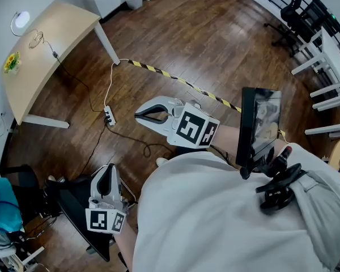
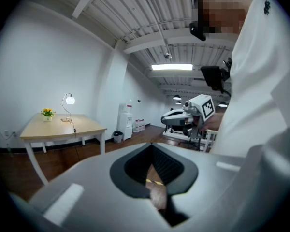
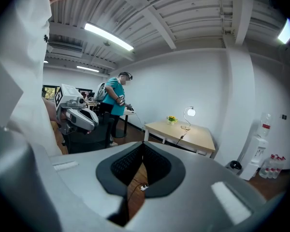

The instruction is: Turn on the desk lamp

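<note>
The desk lamp (image 1: 21, 20) stands at the far corner of a light wooden desk (image 1: 56, 50), its round head glowing white. It also shows small and far off in the left gripper view, desk lamp (image 2: 69, 100), and in the right gripper view, desk lamp (image 3: 190, 112). Both grippers are well away from the desk, held close to the person's body over the wooden floor. My left gripper (image 1: 106, 169) (image 2: 152, 146) is shut with nothing in it. Pointing left toward the desk, my right gripper (image 1: 137, 116) (image 3: 144, 144) is likewise shut on nothing.
A small pot of yellow flowers (image 1: 11, 62) sits on the desk. The lamp's cord runs to a power strip (image 1: 109, 117) on the floor. Yellow-black tape (image 1: 175, 79) crosses the floor. A black chair (image 1: 73, 205) stands by my left gripper, and a person in teal (image 3: 114, 98) beyond it.
</note>
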{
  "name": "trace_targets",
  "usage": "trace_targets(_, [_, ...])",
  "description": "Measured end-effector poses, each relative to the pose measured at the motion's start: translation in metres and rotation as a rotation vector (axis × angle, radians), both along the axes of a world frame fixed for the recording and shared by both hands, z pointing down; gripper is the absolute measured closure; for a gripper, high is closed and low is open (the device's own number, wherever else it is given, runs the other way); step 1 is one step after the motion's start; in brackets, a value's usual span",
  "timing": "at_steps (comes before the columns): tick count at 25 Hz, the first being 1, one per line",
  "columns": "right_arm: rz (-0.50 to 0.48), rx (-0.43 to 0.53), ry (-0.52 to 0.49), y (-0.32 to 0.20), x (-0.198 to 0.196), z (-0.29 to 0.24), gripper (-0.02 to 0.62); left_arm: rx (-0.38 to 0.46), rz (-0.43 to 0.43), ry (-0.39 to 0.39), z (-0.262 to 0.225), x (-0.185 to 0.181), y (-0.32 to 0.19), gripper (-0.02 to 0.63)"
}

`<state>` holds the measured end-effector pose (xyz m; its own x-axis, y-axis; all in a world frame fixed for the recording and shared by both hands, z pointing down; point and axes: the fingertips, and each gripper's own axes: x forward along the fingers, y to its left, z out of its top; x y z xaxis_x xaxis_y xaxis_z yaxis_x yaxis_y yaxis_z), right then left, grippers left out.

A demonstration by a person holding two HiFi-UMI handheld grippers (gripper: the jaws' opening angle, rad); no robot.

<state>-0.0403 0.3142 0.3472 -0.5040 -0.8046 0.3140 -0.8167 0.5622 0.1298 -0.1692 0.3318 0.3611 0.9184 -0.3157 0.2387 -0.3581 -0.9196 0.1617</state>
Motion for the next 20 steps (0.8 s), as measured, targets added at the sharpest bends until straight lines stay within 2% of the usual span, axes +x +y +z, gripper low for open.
trace_targets(20, [-0.019,-0.018,0.03,-0.007,-0.016,0.005,0.594,-0.002,0.007,0.002,0.003,-0.01,-0.003,0.589])
